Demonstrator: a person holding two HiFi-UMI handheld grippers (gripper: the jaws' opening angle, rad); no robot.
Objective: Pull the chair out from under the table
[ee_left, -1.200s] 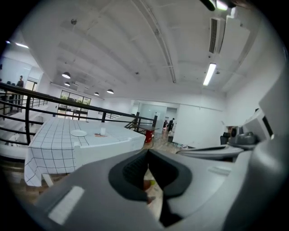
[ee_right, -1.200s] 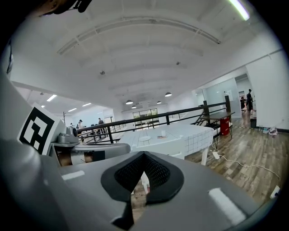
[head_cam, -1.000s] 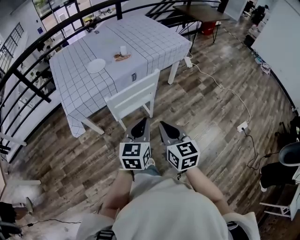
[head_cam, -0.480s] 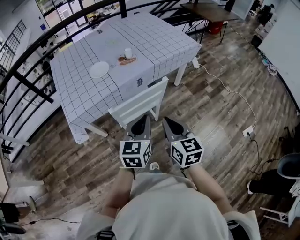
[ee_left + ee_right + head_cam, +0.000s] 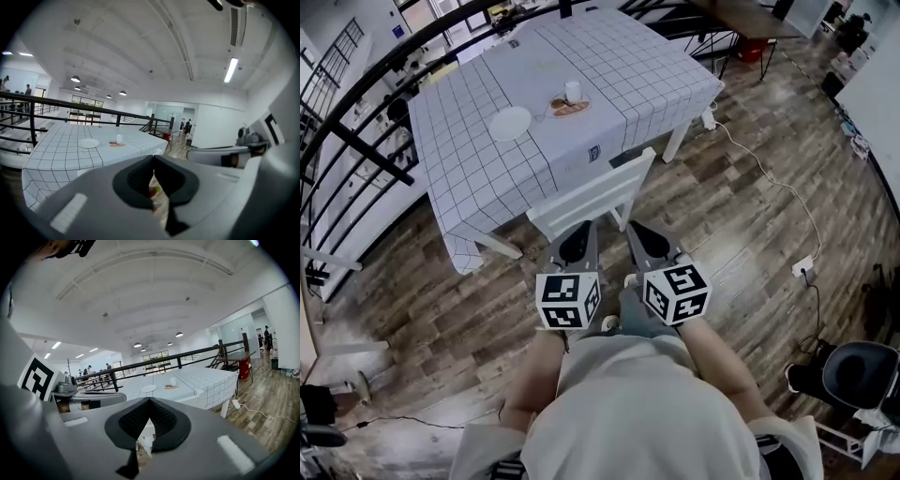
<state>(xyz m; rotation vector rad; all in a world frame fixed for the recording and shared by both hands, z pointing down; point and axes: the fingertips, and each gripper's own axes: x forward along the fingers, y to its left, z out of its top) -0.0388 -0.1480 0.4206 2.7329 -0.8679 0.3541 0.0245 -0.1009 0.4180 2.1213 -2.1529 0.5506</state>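
A: Wood floor (image 5: 722, 206) all round. Chair (image 5: 591, 202) sits tucked at the near edge of the table (image 5: 469, 159), seat under the checked cloth (image 5: 637, 75). Looks not pulled yet, so the whole task is left.
B: Grippers?
A: Left gripper (image 5: 580, 230) and right gripper (image 5: 636, 228) are both closed and empty. Backrest is just beyond them at 12 o'clock, apart.
B: Any text?
A: Small tag (image 5: 594, 153) on the cloth, 12 o'clock of the chair, unreadable. Otherwise only square markers on the cubes (image 5: 568, 300).

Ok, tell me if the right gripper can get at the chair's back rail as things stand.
Probably yes. The right gripper points at the back rail just ahead, nothing between them; its jaws are shut, so they must open first.
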